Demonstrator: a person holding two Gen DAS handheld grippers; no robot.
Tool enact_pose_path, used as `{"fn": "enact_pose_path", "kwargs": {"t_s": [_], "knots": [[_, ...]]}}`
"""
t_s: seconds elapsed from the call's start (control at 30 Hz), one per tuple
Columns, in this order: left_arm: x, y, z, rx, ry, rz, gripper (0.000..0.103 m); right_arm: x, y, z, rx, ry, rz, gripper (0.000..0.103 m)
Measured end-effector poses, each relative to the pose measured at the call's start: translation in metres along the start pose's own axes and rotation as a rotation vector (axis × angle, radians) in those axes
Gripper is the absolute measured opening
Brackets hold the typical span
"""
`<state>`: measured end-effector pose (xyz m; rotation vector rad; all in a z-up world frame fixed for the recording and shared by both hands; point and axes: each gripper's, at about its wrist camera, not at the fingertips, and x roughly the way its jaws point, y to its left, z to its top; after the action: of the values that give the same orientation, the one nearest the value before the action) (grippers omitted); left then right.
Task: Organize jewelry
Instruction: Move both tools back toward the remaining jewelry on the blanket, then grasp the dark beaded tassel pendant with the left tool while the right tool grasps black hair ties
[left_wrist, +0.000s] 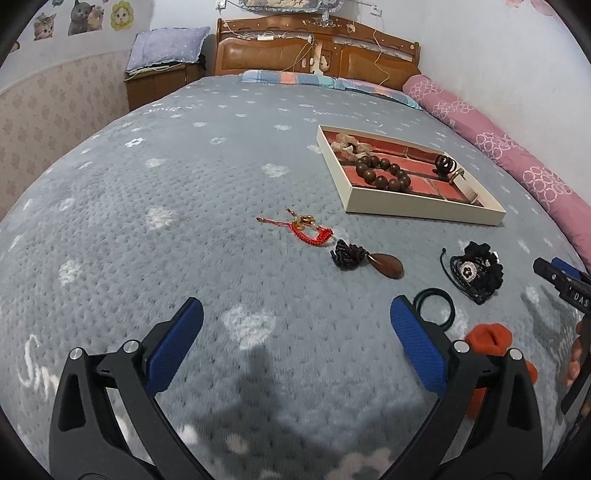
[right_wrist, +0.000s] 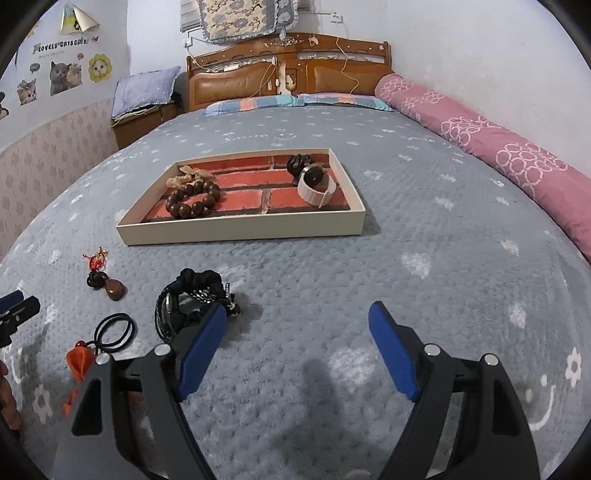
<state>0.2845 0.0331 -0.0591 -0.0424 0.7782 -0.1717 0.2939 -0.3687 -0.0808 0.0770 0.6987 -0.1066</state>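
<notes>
Both claws hang over the grey bedspread (left_wrist: 184, 177), and neither has anything in it. The left claw (left_wrist: 295, 343) stands wide apart with only blanket between its blue pads; the right claw (right_wrist: 297, 347) gapes just as wide, also bare.

Sweeping left to right in the left wrist view: just left of centre lies the red cord bracelet (left_wrist: 306, 227), strung out along a slant from upper left to lower right, its loose ends trailing to the upper left. Next to it, the dark beaded cord with the brown teardrop pendant (left_wrist: 384, 266), whose long axis runs the same slant, broad end towards the lower right. Then the black hair ties (left_wrist: 434, 306), lying flat just beside the left claw's right pad, with something orange (left_wrist: 487, 338) just below them; I can't tell what that is. Further right, the black scrunchie bundle (left_wrist: 476, 271) sits in a heap.

Upper right of centre is the white tray (left_wrist: 424, 206), its long side running down to the right. It already holds a wooden bead bracelet (left_wrist: 384, 171) and, seen from the right wrist view, a pale-banded watch (right_wrist: 317, 188). I'd say the loose pieces are laid out close in front of the tray so each is a short carry in.
</notes>
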Motion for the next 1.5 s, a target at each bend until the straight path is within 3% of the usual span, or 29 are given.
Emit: {"fn": "enact_pose_path", "kwargs": {"t_s": [0.27, 0.37, 0.63, 0.77, 1.07, 1.2, 1.33, 1.4, 1.5], "knots": [[0.02, 0.004, 0.005, -0.026, 0.024, -0.021, 0.098, 0.011, 0.008, -0.002, -0.016, 0.016, 0.007, 0.078], [0.023, 0.003, 0.01, -0.029, 0.022, -0.031, 0.098, 0.019, 0.011, 0.001, -0.023, 0.03, 0.01, 0.07], [0.038, -0.012, 0.025, -0.007, 0.03, -0.042, 0.092, 0.036, 0.028, 0.012, -0.051, 0.047, 0.036, 0.068], [0.054, -0.021, 0.03, -0.003, 0.07, -0.067, 0.077, 0.045, 0.033, 0.016, -0.06, 0.062, 0.047, 0.057], [0.078, -0.04, 0.035, 0.038, 0.11, -0.074, 0.066, 0.063, 0.033, 0.012, -0.041, 0.105, 0.086, 0.04], [0.088, -0.045, 0.035, 0.045, 0.139, -0.095, 0.049, 0.065, 0.034, 0.012, -0.042, 0.117, 0.099, 0.032], [0.094, -0.047, 0.035, 0.043, 0.154, -0.11, 0.039, 0.068, 0.036, 0.012, -0.044, 0.129, 0.111, 0.012], [0.096, -0.045, 0.036, 0.033, 0.159, -0.114, 0.028, 0.069, 0.036, 0.013, -0.041, 0.13, 0.115, 0.009], [0.099, -0.041, 0.036, 0.01, 0.167, -0.13, 0.026, 0.067, 0.033, 0.014, -0.034, 0.125, 0.113, 0.007]]}}
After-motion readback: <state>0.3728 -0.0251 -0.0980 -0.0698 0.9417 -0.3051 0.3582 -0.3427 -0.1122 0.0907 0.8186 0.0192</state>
